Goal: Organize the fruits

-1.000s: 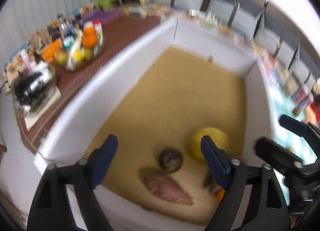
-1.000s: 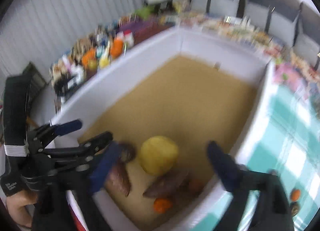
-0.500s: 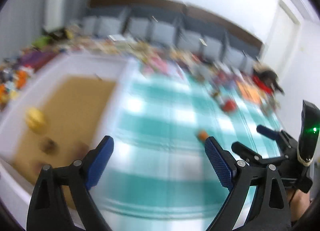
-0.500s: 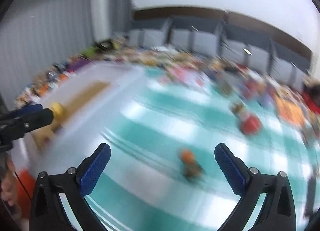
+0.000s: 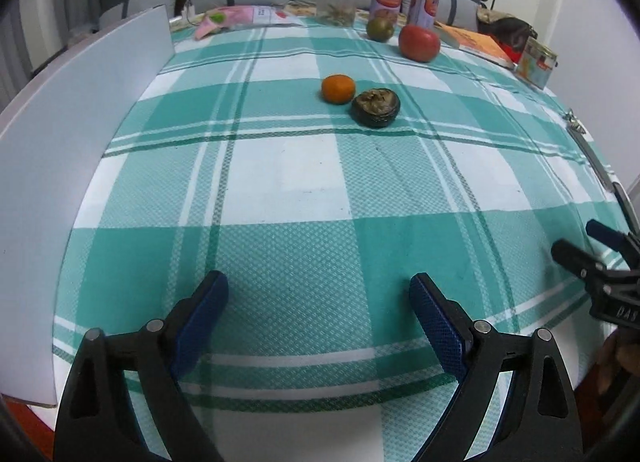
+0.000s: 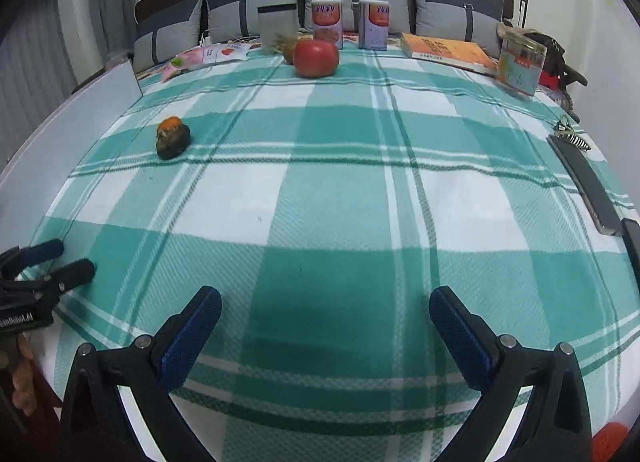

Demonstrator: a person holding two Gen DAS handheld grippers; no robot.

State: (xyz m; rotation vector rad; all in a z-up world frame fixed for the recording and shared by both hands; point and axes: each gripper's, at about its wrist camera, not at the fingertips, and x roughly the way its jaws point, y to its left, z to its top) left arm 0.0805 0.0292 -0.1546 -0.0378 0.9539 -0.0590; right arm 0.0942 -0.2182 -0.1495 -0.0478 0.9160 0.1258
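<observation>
Both the left tongs (image 5: 318, 300) and the right tongs (image 6: 325, 312) hang wide open and empty over the checked cloth (image 5: 304, 190), well short of the orange (image 5: 338, 89) and dark fruit (image 5: 376, 107), seemingly lining up a pick.

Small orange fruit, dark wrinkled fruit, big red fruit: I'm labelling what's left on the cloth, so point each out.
small orange fruit (image 5: 338, 89), left wrist view, middle of its skin.
dark wrinkled fruit (image 5: 376, 102), left wrist view, its wrinkled top.
big red fruit (image 6: 316, 58), right wrist view, its front face.
</observation>
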